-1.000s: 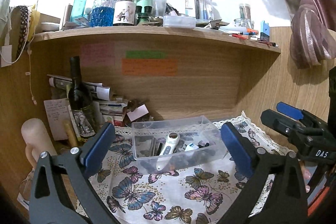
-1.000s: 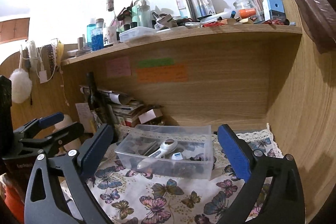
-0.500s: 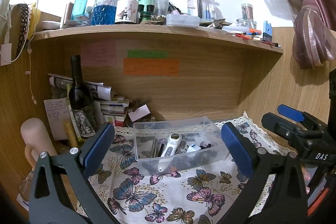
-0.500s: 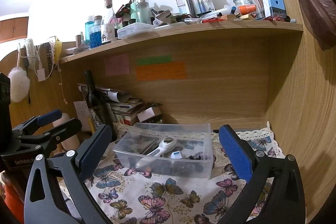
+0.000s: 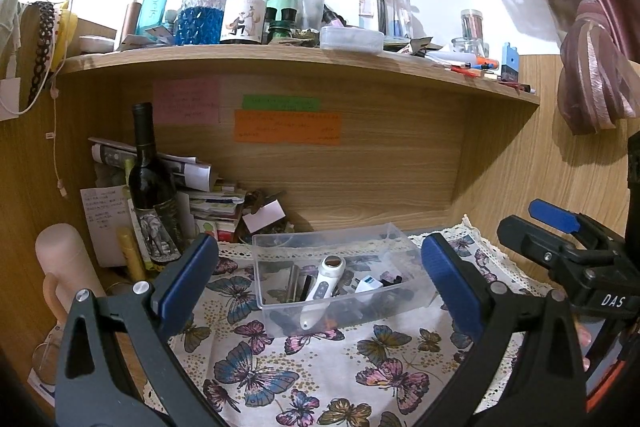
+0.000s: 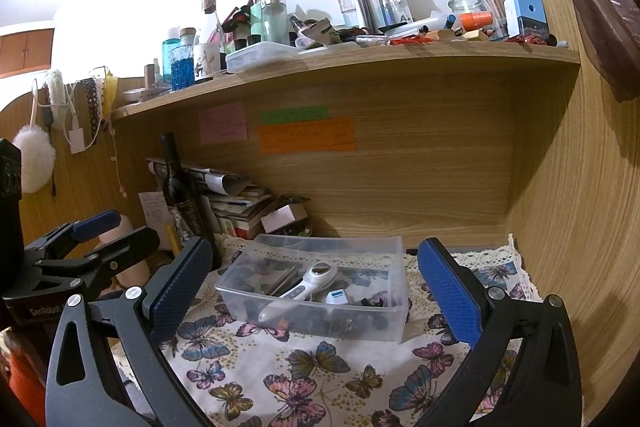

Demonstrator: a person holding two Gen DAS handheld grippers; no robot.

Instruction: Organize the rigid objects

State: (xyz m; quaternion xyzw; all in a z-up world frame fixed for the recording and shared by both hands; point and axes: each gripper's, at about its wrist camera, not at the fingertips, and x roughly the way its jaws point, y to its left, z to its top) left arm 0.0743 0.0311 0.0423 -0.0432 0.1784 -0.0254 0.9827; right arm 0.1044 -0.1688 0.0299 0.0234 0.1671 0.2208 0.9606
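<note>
Blue-padded claws both spread wide and empty, squared up on the clear bin

The left claw [image 5: 316,281] and right claw [image 6: 314,283] hang short of the clear plastic bin [image 6: 394,323], jaws apart, holding nothing; I'd judge they frame it for a two-sided approach. Inside, a white handheld device [image 6: 298,291] lies slanted over small dark bits. The bin sits on the butterfly cloth [image 6: 288,371] covering the surface. Left of it a wine bottle [image 5: 150,187] and stacked papers [image 5: 208,203] crowd in, so that side is tight
</note>
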